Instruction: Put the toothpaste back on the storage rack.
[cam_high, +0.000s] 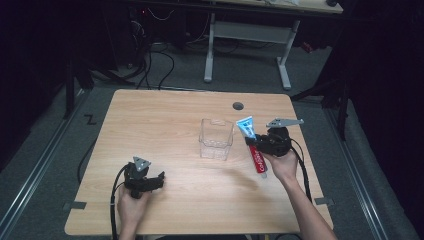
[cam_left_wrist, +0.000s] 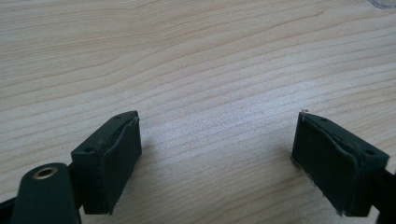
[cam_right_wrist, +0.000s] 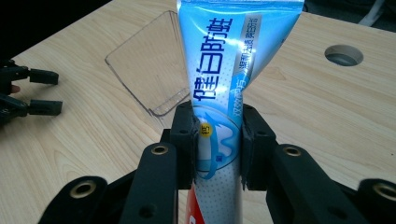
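My right gripper (cam_right_wrist: 217, 140) is clamped across the middle of a toothpaste tube (cam_right_wrist: 224, 79), pads pressing both flat sides. The tube's long axis runs straight away from me along the jaws: its crimped blue end points up and forward, its red cap end hangs back under my hand. In the high view the tube (cam_high: 252, 145) slants, blue end raised toward the far side and red end down near the table (cam_high: 150, 115), though I cannot tell whether the cap touches the wood. The right gripper view alone lets me read the print on the tube and see the clear plastic cup (cam_right_wrist: 144, 74) just beyond and to the left of my jaws; the high view shows that cup (cam_high: 216, 138) standing upright. My left gripper (cam_left_wrist: 217, 158) is spread wide with nothing between its pads, over bare wood near the table's front edge. A round cable hole (cam_high: 238, 106) lies beyond the cup.
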